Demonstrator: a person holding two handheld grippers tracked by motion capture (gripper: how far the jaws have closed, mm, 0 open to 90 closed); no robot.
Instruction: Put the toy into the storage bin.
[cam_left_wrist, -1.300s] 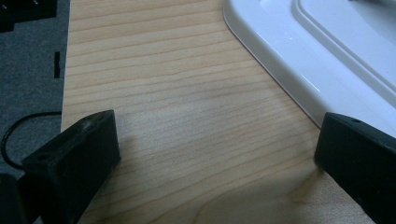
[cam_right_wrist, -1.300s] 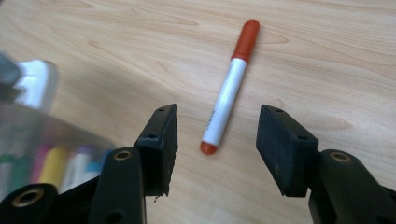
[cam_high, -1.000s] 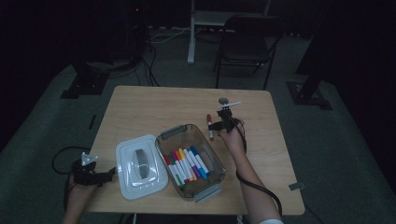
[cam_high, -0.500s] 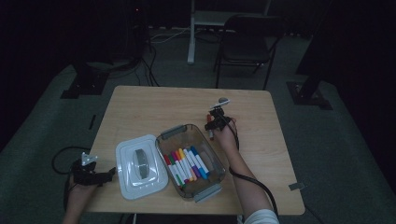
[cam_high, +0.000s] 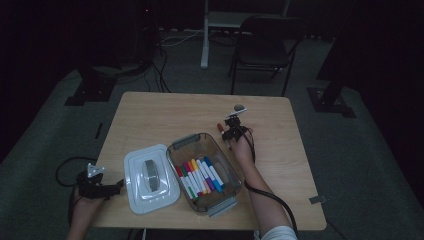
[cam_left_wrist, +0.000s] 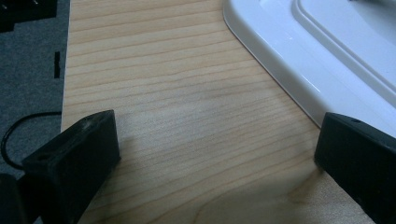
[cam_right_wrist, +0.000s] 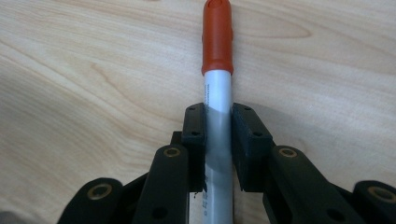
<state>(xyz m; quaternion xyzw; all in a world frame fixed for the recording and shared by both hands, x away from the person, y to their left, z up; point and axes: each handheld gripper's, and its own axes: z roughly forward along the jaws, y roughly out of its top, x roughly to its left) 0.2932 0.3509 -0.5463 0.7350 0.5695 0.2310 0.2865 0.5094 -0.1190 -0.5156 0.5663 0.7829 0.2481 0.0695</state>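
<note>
Marker (cam_right_wrist: 217, 84) clamped on its white barrel by the right gripper (cam_right_wrist: 218, 140), just beyond the clear bin (cam_high: 225, 200) on the tabletop (cam_high: 165, 112).
Light, stiff and smooth-sided, it is best held mid-barrel, below the orange cap; the left gripper (cam_left_wrist: 210, 154) is held released beside the white lid (cam_left_wrist: 327, 70).
</note>
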